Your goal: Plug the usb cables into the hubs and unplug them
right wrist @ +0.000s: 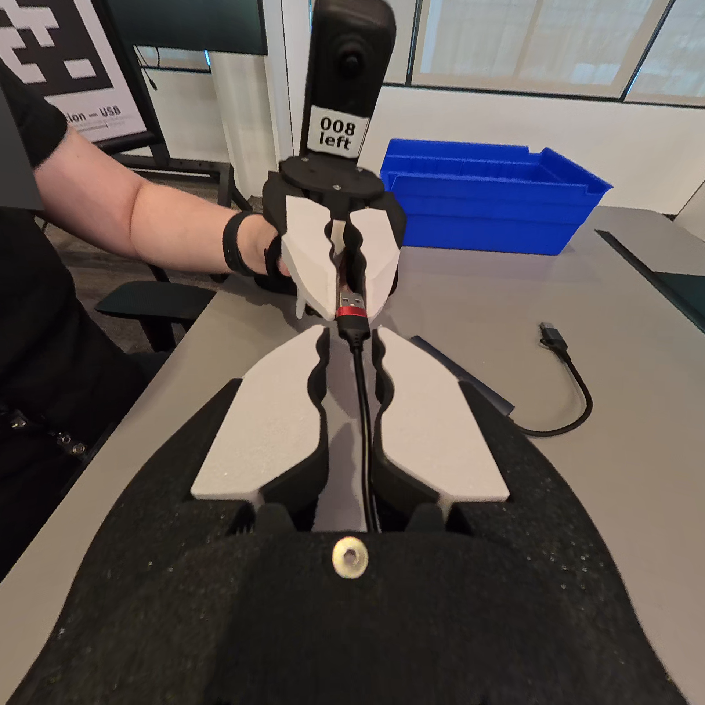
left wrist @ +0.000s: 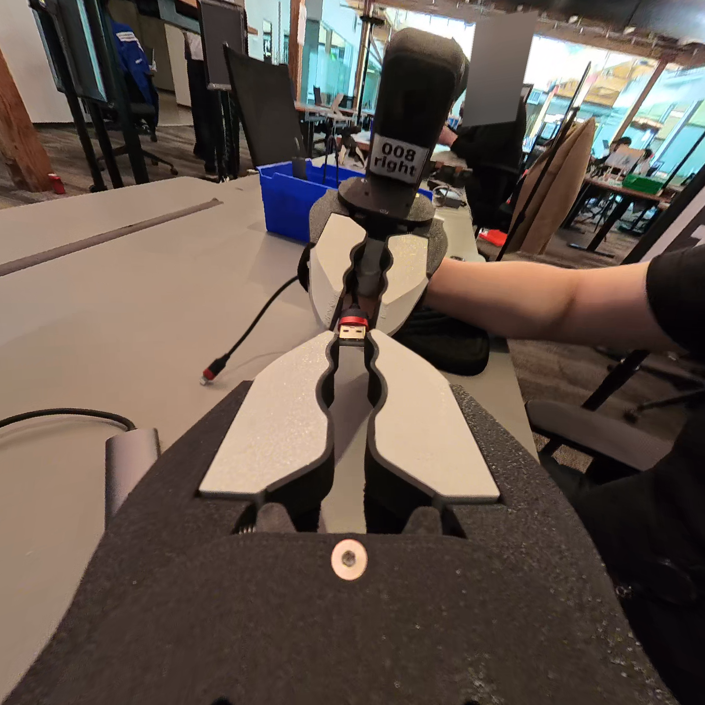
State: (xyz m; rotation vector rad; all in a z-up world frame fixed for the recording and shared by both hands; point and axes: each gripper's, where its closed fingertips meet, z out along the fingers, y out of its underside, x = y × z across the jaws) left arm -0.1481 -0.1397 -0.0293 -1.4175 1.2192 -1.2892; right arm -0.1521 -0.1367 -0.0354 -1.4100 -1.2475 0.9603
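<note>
Grey hub (left wrist: 129, 469) only beside left gripper (left wrist: 353, 335)

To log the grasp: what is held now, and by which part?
The left gripper pinches the plug by its metal end; the right gripper's grip is unclear.

Bright daylight from windows (left wrist: 610, 87) behind far hand-held gripper; soft shadows; fisheye bending at edges; near foreground slightly blurred.
</note>
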